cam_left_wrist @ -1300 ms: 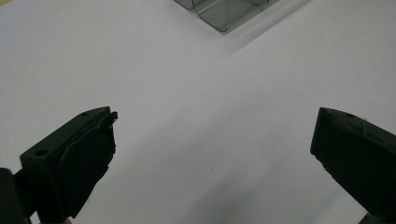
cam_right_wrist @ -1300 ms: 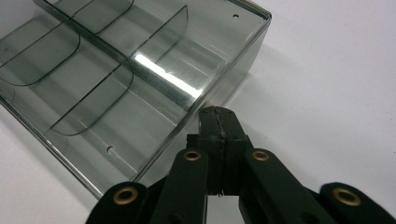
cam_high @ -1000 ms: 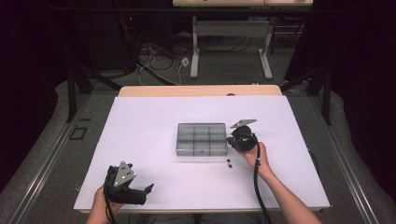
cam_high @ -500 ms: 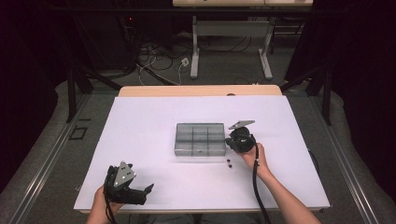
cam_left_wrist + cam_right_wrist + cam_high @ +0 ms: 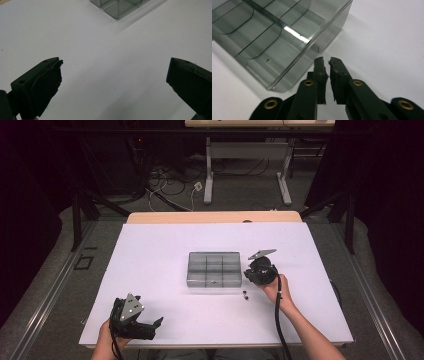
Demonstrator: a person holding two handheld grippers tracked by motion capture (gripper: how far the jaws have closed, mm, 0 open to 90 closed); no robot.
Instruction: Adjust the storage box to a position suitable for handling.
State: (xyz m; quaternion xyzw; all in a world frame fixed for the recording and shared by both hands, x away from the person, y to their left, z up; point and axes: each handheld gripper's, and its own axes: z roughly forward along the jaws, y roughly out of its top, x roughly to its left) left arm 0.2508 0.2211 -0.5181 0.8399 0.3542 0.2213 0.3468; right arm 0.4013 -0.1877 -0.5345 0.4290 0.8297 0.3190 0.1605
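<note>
— Organizer tray (image 5: 274, 37): where's it sit?
— Just ahead-left of my right gripper (image 5: 326, 61), jaws nearly together, holding nothing.
— And your left gripper (image 5: 112, 82)?
— Jaws wide apart, tray far ahead.

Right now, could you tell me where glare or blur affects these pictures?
Right gripper view: a bright glare streak on the clear organizer tray, tongs sharp. Left gripper view: the near tongs soft-edged. High view: table evenly lit, surroundings dark.
</note>
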